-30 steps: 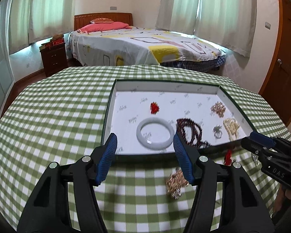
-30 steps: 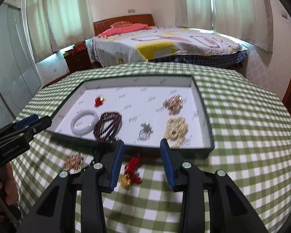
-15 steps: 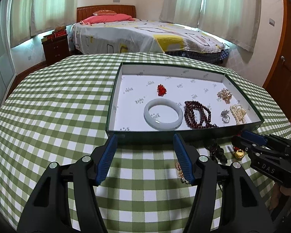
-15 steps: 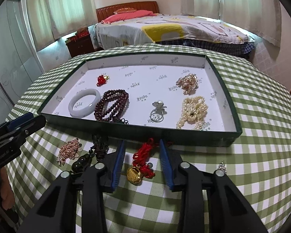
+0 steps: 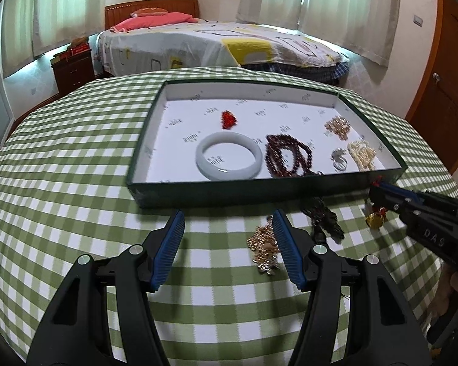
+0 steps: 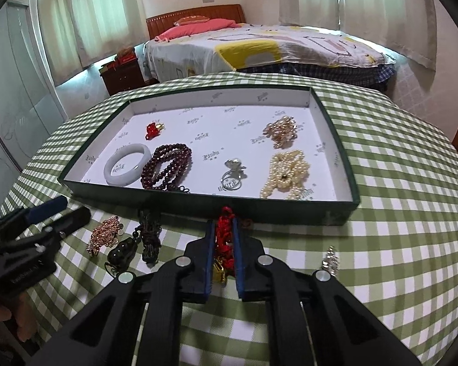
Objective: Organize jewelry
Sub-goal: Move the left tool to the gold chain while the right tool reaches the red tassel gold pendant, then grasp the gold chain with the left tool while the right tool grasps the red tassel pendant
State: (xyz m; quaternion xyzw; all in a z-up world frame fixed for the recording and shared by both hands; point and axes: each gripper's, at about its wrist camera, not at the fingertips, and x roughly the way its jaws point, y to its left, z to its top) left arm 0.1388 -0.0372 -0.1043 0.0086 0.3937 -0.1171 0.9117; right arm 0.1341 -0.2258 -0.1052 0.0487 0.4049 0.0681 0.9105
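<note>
Right gripper (image 6: 222,238): your jaws have just been closing and now pinch the red knotted cord charm (image 6: 224,245), its gold bell (image 6: 219,273) hanging at the near end, low over the checked tablecloth (image 6: 397,244).
Left gripper (image 5: 227,238): your jaws stand apart with nothing between them; the rose-gold chain (image 5: 264,248) lies just beside the right-hand finger (image 5: 285,250).
Loose pieces: a dark pendant with cord (image 6: 137,244) lies beside that chain, and a small silver piece (image 6: 329,259) sits alone to the right.
Tray (image 6: 290,210): its near wall stands right behind the charm.
Risk one: the grip is on soft cord, so a quick lift could let it slip.
Risk two: a low carry could catch the dangling bell on the wall.
Landing: the beaded bracelet (image 6: 168,166) and ring (image 6: 233,174) crowd the near floor, so a short drop could tangle.
</note>
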